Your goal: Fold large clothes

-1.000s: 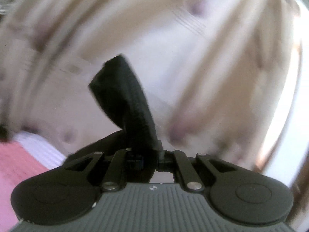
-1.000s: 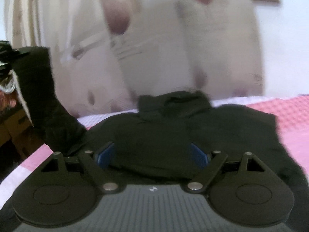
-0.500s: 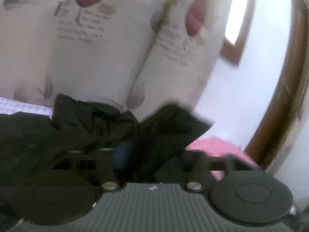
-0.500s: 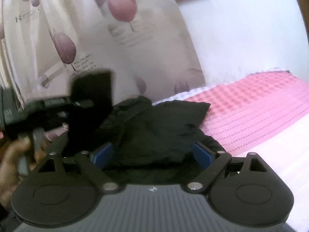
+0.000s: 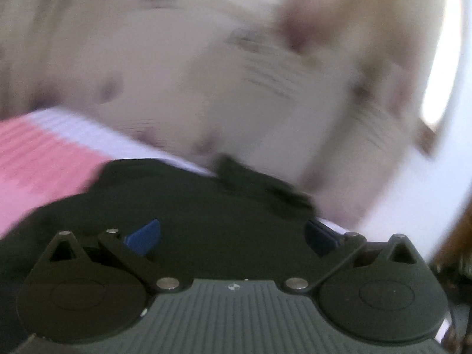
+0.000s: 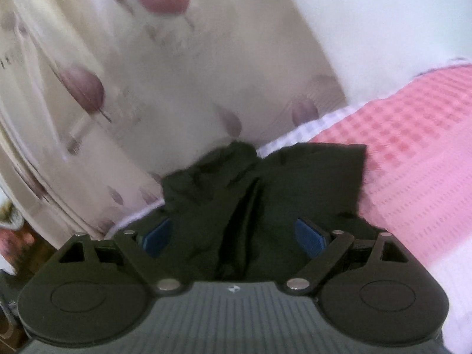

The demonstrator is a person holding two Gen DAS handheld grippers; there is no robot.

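A black garment [image 5: 183, 200] lies on a pink and white checked bedspread [image 5: 38, 159]. In the left wrist view, which is blurred, my left gripper [image 5: 233, 236] is open just above the garment and holds nothing. In the right wrist view the same black garment [image 6: 283, 183] lies crumpled with a fold down its middle, on the bedspread [image 6: 413, 135]. My right gripper [image 6: 236, 236] is open over the garment and holds nothing. The blue pads [image 6: 309, 236] stand wide apart.
A cream curtain with purple tulips [image 6: 132, 88] hangs right behind the bed's far edge. A white wall [image 6: 383, 14] is at the right. A bright window with a wooden frame [image 5: 436, 82] is at the right in the left wrist view.
My left gripper was shut on a black part of the garment and lifted it; now it is open and the cloth lies on the garment. My right gripper stayed open and came closer.
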